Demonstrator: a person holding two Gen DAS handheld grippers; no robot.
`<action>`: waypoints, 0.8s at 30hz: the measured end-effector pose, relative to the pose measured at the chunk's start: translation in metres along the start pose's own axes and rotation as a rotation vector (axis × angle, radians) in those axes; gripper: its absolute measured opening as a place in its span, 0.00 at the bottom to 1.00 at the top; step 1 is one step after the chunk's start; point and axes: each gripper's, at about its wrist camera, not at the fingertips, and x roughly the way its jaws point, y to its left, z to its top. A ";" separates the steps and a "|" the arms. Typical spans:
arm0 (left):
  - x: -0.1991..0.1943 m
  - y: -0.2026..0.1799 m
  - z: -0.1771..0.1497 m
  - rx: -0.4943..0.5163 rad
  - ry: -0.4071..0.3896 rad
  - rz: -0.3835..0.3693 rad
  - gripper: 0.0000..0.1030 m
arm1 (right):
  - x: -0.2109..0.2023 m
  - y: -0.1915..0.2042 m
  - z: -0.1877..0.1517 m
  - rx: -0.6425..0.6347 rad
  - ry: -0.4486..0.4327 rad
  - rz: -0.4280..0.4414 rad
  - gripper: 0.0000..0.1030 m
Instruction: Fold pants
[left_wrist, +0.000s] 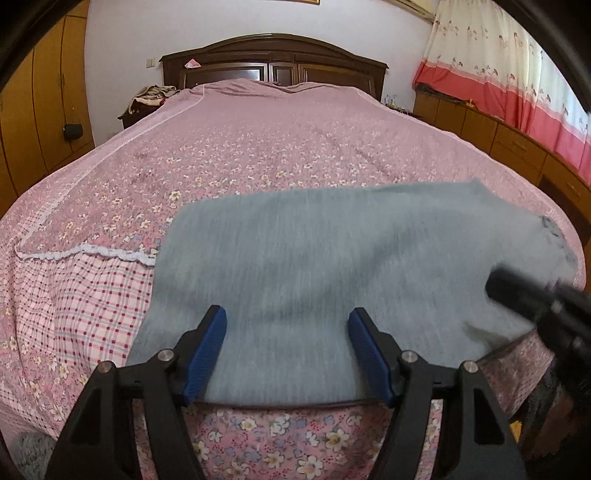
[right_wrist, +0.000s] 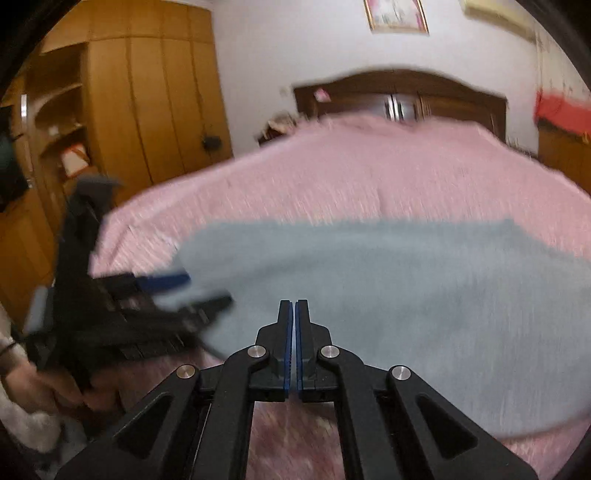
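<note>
- Grey pants (left_wrist: 314, 266) lie flat on the pink floral bedspread (left_wrist: 229, 158), near the foot edge of the bed, looking like a broad folded block with the near hem running just under the jaws.
- Left gripper (left_wrist: 288, 321) has its jaws spread wide, blue pads (left_wrist: 208, 350) either side of the near cloth edge. Fabric sits between them, yet nothing is pinched.
- Over on the right wrist view, the right gripper (right_wrist: 294, 314) shows its jaws pressed together, blue strips meeting. No cloth is visible between them, so it reads as closed on nothing, hovering over the near part of the pants (right_wrist: 388, 295).
- The picture is smeared with motion blur, so fine edges and creases ahead of the jaws are hard to judge.
- The left gripper (right_wrist: 173, 291) appears off to the left of the right jaws, at the left corner of the grey cloth.
- My read: we are between folds, with one fold seemingly laid and the hands resetting for the next grab.
- Next move calls for the right jaws to open, both tools to settle on the near hem corners, close firmly through all layers, then lift and carry evenly away so the block doesn't skew.
</note>
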 end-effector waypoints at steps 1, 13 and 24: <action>0.000 0.000 0.000 0.002 -0.001 0.002 0.70 | 0.007 0.001 0.000 -0.006 0.013 -0.001 0.02; -0.045 0.003 0.000 -0.021 -0.209 -0.077 0.70 | -0.023 -0.021 -0.033 0.046 -0.082 -0.042 0.02; -0.020 -0.008 -0.014 0.010 -0.128 -0.048 0.70 | -0.094 -0.134 0.015 0.264 -0.178 -0.114 0.02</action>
